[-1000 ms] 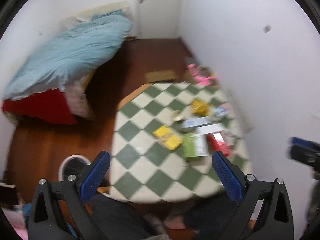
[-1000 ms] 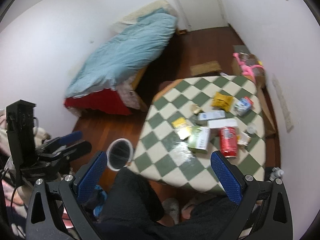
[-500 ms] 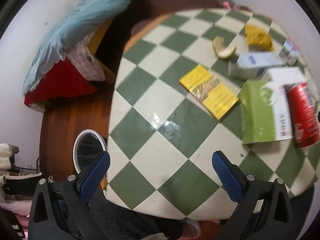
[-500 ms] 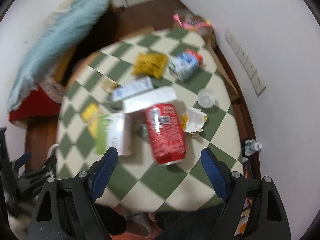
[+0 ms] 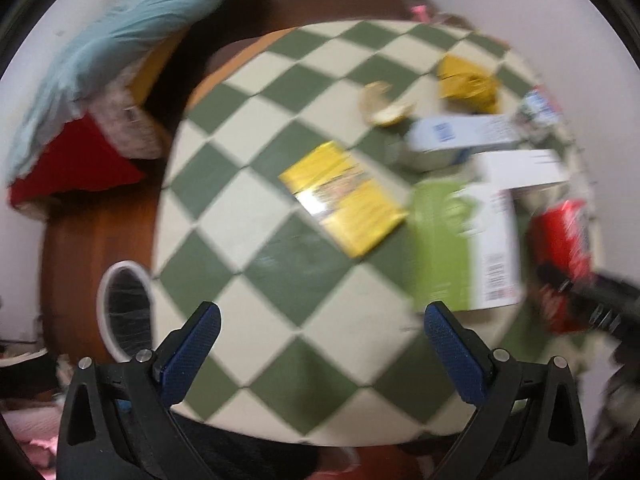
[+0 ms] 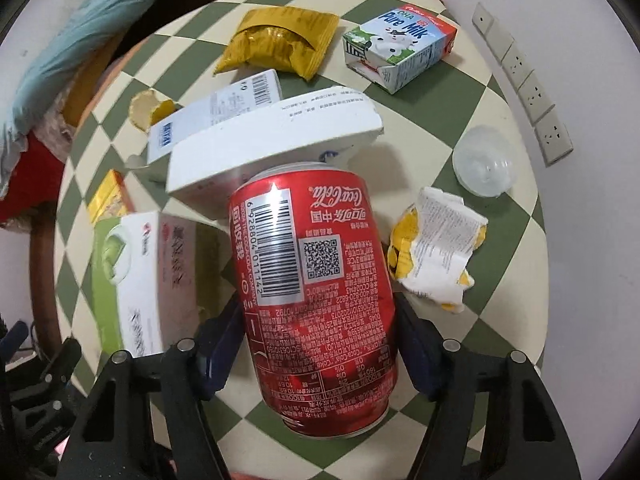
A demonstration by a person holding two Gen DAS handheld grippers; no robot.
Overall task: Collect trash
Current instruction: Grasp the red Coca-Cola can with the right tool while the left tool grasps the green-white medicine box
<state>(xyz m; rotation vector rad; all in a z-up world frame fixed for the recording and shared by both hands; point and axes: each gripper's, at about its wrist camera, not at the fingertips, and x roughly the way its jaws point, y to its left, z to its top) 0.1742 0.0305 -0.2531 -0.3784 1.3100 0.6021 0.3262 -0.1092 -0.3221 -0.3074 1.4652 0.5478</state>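
Red aluminium cola can [image 6: 316, 280] lies on side on green-and-cream checked desk [image 6: 516, 300], touching white flat carton [image 6: 272, 140].

Right hand-held gripper [image 6: 318, 334] straddles can's lower body, jaws closing, contact unclear.

Left hand-held gripper [image 5: 324, 354] wide, empty.

Judgement: likely empty, light, thin-walled, dents easily, slick and prone to roll; grip mid-body across curved sides, gently.

A dented red Coca-Cola can [image 6: 316, 280] lies on its side near the checkered table's [image 6: 516, 248] front edge.
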